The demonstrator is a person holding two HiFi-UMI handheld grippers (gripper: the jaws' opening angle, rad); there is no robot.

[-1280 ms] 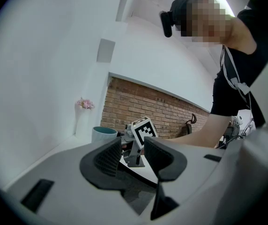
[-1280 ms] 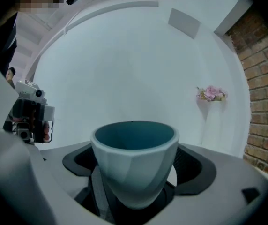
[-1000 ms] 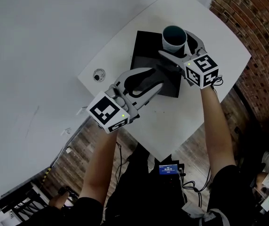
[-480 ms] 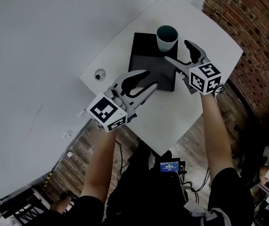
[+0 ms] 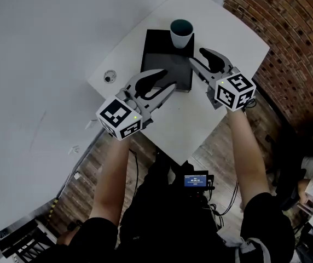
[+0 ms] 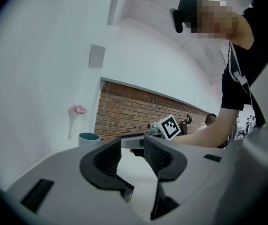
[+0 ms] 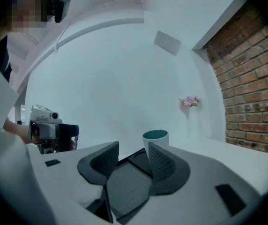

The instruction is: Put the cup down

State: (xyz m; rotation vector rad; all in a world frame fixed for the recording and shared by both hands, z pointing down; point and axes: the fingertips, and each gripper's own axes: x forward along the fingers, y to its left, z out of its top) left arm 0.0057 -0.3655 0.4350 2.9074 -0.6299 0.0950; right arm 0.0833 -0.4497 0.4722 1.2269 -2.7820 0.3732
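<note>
A white cup (image 5: 181,32) with a teal inside stands upright on the far corner of a black mat (image 5: 164,62) on the white table (image 5: 222,32). My right gripper (image 5: 197,58) hovers just short of the cup and does not touch it. Its jaws are closing with nothing between them. In the right gripper view the cup (image 7: 155,140) stands beyond the fingertips, with the mat (image 7: 129,184) below my right gripper (image 7: 130,154). My left gripper (image 5: 166,80) is open and empty over the mat's near edge. The left gripper view shows the cup (image 6: 89,138) far left of my left gripper (image 6: 133,153).
A small round object (image 5: 109,77) lies near the table's left edge. A brick wall (image 5: 288,43) runs along the right, and a white wall (image 5: 47,48) lies to the left. A device with a lit screen (image 5: 195,180) sits below the table's near edge. Pink flowers (image 7: 190,101) hang on the far wall.
The right gripper has let go of the cup and drawn back from it, its jaws now narrower. The cup stays standing on the mat. The left gripper has barely shifted.
</note>
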